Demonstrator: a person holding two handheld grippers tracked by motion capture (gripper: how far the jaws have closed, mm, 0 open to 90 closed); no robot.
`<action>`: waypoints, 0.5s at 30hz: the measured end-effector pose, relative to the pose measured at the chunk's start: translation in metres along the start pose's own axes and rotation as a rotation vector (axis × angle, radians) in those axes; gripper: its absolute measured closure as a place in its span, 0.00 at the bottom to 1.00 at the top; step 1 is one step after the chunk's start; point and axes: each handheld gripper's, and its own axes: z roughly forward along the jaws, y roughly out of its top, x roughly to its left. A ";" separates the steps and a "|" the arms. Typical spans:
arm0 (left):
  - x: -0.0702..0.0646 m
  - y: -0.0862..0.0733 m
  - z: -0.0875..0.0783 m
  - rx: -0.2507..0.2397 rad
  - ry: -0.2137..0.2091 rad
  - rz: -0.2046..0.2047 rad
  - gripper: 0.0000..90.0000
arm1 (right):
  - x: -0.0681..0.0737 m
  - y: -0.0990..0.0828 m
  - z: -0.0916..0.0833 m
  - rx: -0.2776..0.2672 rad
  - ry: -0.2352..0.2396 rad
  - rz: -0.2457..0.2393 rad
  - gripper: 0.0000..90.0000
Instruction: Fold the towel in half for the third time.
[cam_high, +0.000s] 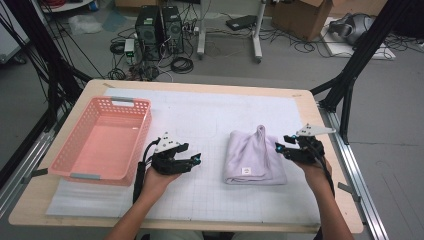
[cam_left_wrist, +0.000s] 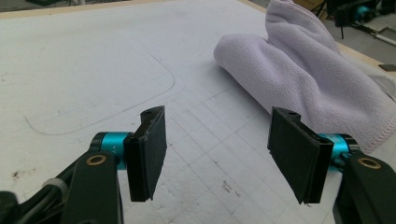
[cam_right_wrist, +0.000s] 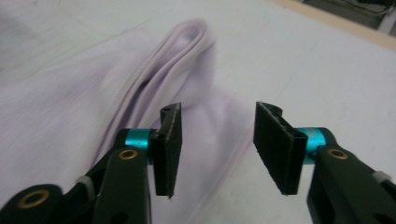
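A folded lilac towel (cam_high: 255, 157) lies on the white mat, right of centre, with a small white label near its front edge and one pinched fold standing up at the back. My left gripper (cam_high: 196, 160) is low over the mat to the towel's left, a short way off and pointing at it. In the left gripper view its jaws (cam_left_wrist: 219, 140) stand open over bare mat, with the towel (cam_left_wrist: 308, 79) ahead on the right. My right gripper (cam_high: 280, 148) is at the towel's right edge. Its jaws (cam_right_wrist: 217, 144) stand open just above the cloth (cam_right_wrist: 70, 116), holding nothing.
A pink plastic basket (cam_high: 102, 137) with nothing in it sits on the left of the table. The white gridded mat (cam_high: 200, 115) covers most of the wooden tabletop. Beyond the far edge the floor holds computer towers, cables and a cardboard box.
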 end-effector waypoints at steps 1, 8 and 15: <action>0.001 -0.001 0.000 -0.003 -0.001 -0.003 0.42 | 0.006 -0.004 -0.001 0.004 0.006 0.001 0.52; 0.004 -0.003 -0.004 -0.023 -0.016 -0.002 0.42 | 0.035 -0.022 0.001 -0.007 0.084 0.088 0.39; 0.009 -0.006 -0.007 -0.030 -0.007 -0.020 0.42 | 0.048 -0.025 0.018 0.048 0.130 0.109 0.54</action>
